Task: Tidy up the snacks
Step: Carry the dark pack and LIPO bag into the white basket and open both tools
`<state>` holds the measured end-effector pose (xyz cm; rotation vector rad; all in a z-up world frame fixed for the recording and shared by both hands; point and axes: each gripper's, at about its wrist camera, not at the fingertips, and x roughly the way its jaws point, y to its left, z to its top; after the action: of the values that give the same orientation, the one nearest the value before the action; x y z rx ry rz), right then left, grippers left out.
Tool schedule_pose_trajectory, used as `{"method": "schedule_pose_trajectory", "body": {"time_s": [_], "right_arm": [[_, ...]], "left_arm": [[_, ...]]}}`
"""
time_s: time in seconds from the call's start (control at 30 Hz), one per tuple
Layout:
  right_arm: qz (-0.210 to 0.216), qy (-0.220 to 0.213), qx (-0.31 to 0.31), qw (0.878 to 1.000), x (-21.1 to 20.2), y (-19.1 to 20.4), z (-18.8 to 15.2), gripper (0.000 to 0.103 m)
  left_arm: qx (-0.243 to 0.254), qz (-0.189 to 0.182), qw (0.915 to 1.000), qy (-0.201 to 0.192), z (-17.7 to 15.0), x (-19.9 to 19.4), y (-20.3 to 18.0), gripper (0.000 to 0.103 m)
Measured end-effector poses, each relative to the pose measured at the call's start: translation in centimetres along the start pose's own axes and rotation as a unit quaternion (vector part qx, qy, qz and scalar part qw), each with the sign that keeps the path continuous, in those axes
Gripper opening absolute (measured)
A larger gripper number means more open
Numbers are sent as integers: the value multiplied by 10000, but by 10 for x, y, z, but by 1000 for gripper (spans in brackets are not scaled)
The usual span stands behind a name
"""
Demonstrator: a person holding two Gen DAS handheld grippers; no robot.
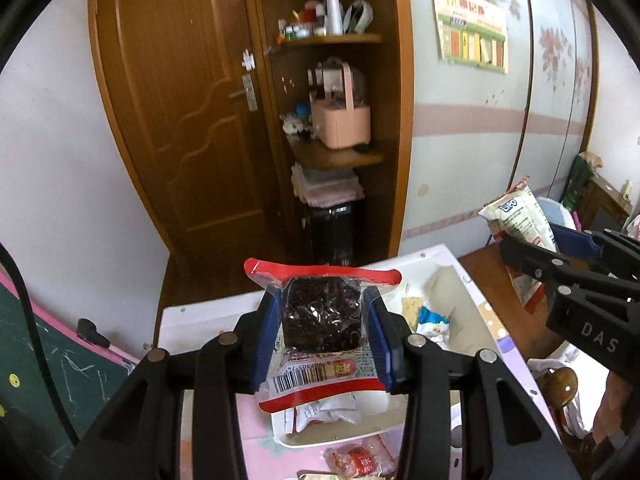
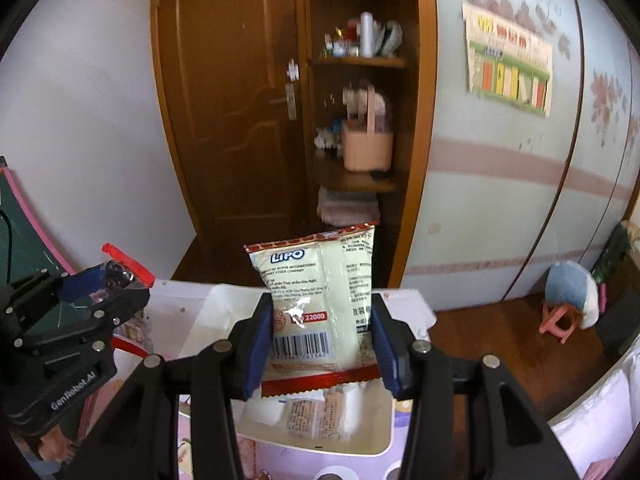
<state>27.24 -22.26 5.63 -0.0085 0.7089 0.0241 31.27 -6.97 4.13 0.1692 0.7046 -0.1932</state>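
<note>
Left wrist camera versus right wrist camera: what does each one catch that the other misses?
Only the left wrist view shows the front of the dark snack packet with its barcode, clamped in the left gripper, and a green chalkboard.

Only the right wrist view shows the Lipo packet head-on in the right gripper, and a pink stool on the floor.

Both show each gripper shut on its packet, the white tray, the wooden door and the pink basket.
</note>
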Motion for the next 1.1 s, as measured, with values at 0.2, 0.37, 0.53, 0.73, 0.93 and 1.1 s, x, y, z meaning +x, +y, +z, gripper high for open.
{"method": "schedule_pose_trajectory", "body": {"time_s": [0.2,0.37,0.53,0.73,0.93,1.1], "right_arm": [[17,400,179,9990,41,-8,-12,46],[-6,637,259,9976,67,-12,-17,46],[-39,819,290,9962,84,-14,-21,47],[-46,1103,456,9928,103,-21,-29,50],[18,1253,366,9914,111,-18,-39,54],[96,1276,274,9914,106,-11,-44,56]], "left_arm": [[52,7,9994,342,-7,49,-6,40],[8,-41,9985,541,-13,74,-10,41],[87,-12,9970,764,-19,96,-16,43],[113,59,9960,886,-29,106,-17,88],[164,124,9955,927,-32,105,-14,89],[152,142,9955,928,-36,100,-11,89]]}}
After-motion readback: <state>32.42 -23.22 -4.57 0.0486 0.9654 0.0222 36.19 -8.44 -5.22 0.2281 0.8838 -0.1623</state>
